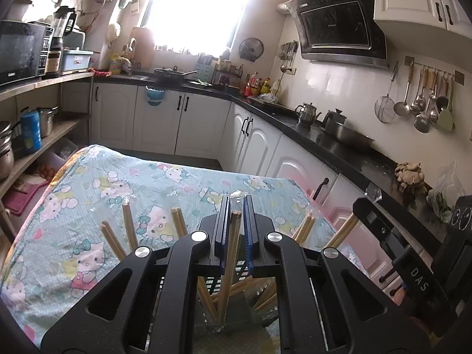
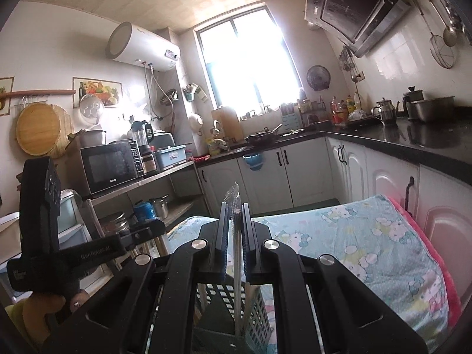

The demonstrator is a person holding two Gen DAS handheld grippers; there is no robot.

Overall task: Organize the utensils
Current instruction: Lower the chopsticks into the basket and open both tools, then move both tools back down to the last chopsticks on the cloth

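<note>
Left gripper (image 1: 236,206) clamped on wrapped chopsticks (image 1: 233,236), basket (image 1: 236,271) just below. Right gripper (image 2: 235,215) clamped on clear-wrapped utensil (image 2: 235,236) above basket (image 2: 253,318). Risk: slippery wrap slides; tip catches rim, tipping basket.

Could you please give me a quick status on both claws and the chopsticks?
Left claw shut on wrapped chopsticks above holder. Right claw shut on clear-wrapped utensil over basket. Nothing blocking.
</note>
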